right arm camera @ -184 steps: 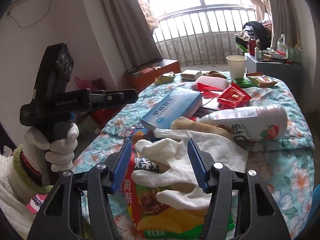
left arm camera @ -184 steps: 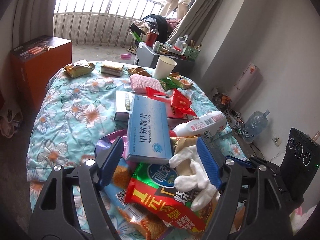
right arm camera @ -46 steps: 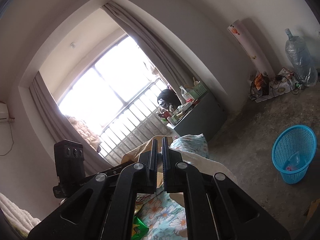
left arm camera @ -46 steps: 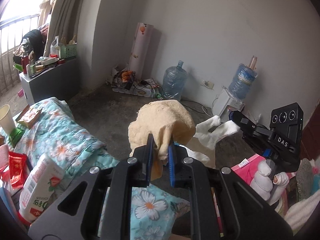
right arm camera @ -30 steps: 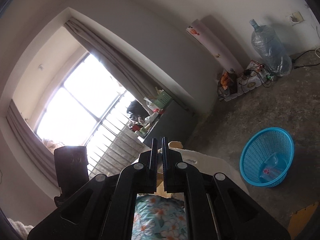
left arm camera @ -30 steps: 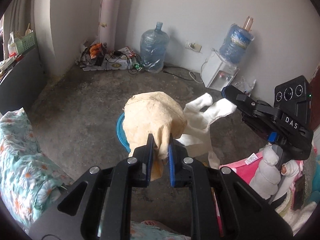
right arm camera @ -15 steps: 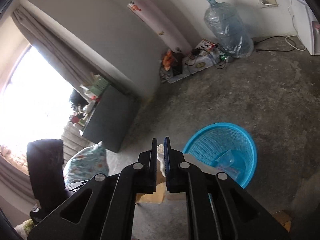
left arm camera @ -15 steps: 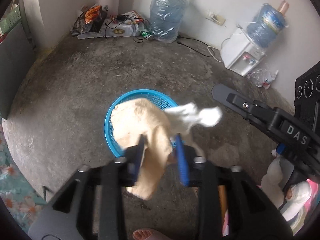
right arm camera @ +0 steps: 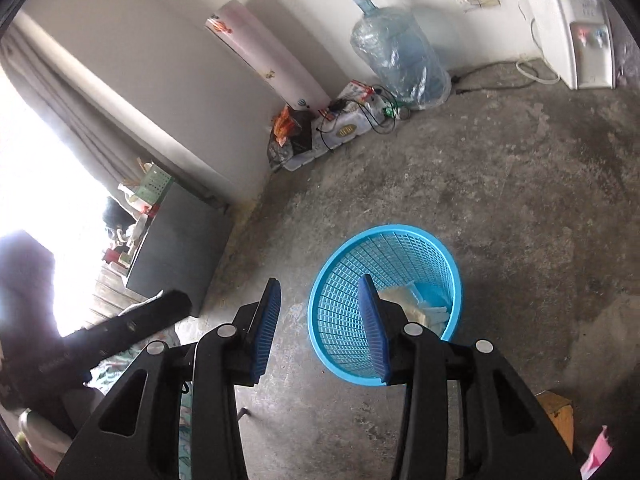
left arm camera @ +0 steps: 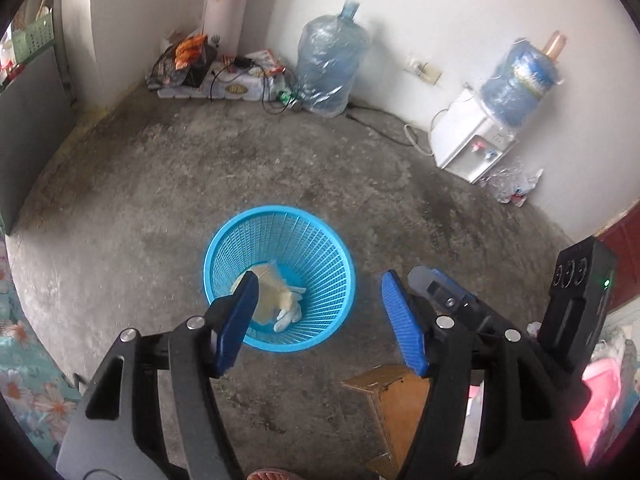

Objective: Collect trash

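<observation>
Over the concrete floor, the left gripper (left arm camera: 320,316) and right gripper (right arm camera: 318,328) now gape wide, empty; their yellowish cloth (left arm camera: 272,292) and white glove (left arm camera: 289,312) have dropped into the blue basket (left arm camera: 336,252). This load is binned.

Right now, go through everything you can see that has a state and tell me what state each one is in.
left gripper: open, holding nothing
right gripper: open, holding nothing
blue basket: upright on the floor
beige cloth: inside the basket
white glove: inside the basket, against the cloth
empty water jug: upright by the wall
</observation>
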Demonstrator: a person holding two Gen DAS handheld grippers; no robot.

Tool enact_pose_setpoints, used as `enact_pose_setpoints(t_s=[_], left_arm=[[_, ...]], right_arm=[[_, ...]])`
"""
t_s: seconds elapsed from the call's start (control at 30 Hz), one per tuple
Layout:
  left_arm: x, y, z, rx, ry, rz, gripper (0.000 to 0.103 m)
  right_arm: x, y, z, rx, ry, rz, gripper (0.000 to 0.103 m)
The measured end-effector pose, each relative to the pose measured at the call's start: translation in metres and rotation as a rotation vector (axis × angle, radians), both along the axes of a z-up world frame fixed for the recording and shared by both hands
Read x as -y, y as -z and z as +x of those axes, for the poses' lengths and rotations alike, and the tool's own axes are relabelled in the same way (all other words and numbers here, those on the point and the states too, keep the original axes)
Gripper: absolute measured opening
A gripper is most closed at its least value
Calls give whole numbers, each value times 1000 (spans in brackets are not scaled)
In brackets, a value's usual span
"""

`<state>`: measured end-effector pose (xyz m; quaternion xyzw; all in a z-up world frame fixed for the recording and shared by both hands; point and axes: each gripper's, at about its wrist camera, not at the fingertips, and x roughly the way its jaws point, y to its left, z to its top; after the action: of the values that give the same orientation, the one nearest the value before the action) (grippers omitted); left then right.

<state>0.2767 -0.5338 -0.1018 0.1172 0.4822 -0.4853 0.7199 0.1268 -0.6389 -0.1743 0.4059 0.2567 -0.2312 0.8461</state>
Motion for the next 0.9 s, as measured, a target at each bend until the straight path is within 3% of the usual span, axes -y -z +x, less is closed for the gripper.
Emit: enact_pose_setpoints(t_s=[0.23,0.4,0.57,0.73,0.9], left_arm=[[-86,-83,-33,31,66,-161,74],[-170,-126,-58,72,65,-197,76],[-265,-163,-78,122,-11,-252,78],[-373,-189,-96,186,-161,-330,83],[-471,-197,-117,292,-344,-285,83]], right_arm=[[-78,-64,-25,62,-20,-172,64],[-127,-98,-40,102,-64,-237,76],[-168,-121,-44,108,-181,-256,79],[-203,-135,-45,129,-327,-226,79],[-248,-142,-32,152,-474,-198,79]])
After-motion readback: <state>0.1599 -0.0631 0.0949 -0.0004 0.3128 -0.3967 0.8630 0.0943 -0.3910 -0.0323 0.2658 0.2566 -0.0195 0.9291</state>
